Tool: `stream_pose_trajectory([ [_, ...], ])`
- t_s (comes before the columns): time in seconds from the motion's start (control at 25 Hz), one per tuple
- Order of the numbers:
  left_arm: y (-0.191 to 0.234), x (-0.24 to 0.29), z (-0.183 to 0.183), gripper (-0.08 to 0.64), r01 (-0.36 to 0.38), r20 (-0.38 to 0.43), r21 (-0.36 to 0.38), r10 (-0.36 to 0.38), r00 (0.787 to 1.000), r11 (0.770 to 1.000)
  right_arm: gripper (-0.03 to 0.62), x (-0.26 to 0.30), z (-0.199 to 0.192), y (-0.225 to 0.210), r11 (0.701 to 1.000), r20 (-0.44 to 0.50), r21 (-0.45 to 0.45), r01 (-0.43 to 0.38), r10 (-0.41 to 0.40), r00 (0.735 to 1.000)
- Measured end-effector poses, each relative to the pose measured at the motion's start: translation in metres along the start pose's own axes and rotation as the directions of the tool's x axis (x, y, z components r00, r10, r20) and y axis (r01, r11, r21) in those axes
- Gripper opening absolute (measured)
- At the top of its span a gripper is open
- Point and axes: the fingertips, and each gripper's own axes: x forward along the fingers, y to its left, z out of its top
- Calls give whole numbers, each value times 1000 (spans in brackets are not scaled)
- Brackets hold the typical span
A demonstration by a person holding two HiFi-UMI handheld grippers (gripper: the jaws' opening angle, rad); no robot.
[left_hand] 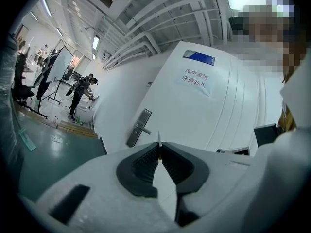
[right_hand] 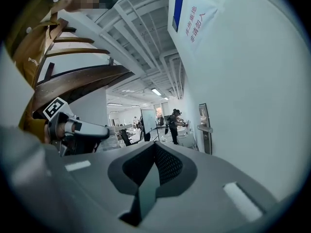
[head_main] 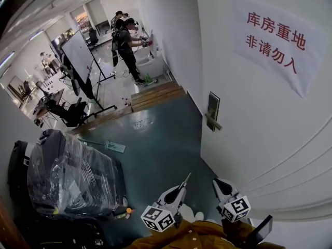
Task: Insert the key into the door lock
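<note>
In the head view the white door [head_main: 259,118] fills the right side, with its silver lock plate and lever handle [head_main: 212,111] ahead of both grippers. My left gripper [head_main: 182,185] is shut on a thin metal key [head_main: 187,178] that sticks out past its tips. In the left gripper view the key blade [left_hand: 159,138] points toward the lock plate [left_hand: 139,127], still well apart from it. My right gripper [head_main: 217,182] is beside the left one, nearer the door, shut and empty. In the right gripper view the shut tips [right_hand: 154,144] face along the door, with the lock plate [right_hand: 206,128] ahead on the right.
A paper sign with red characters [head_main: 277,40] hangs on the door. A black plastic-wrapped bundle [head_main: 72,175] stands at the left on the green floor [head_main: 155,144]. Farther off are wooden steps [head_main: 155,95], a whiteboard [head_main: 80,56] and several people [head_main: 127,40].
</note>
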Motion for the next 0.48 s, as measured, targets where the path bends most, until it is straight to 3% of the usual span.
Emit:
stream_pose_trajectory([
  [0.28, 30, 62, 17, 26, 41, -18, -16, -41, 999, 999, 5, 40, -2, -45, 1000, -44, 3, 25, -24, 999],
  [0.48, 68, 110, 38, 26, 80, -39, -34, -81, 996, 996, 5, 85, 13, -81, 995, -51, -59, 77, -80, 995],
])
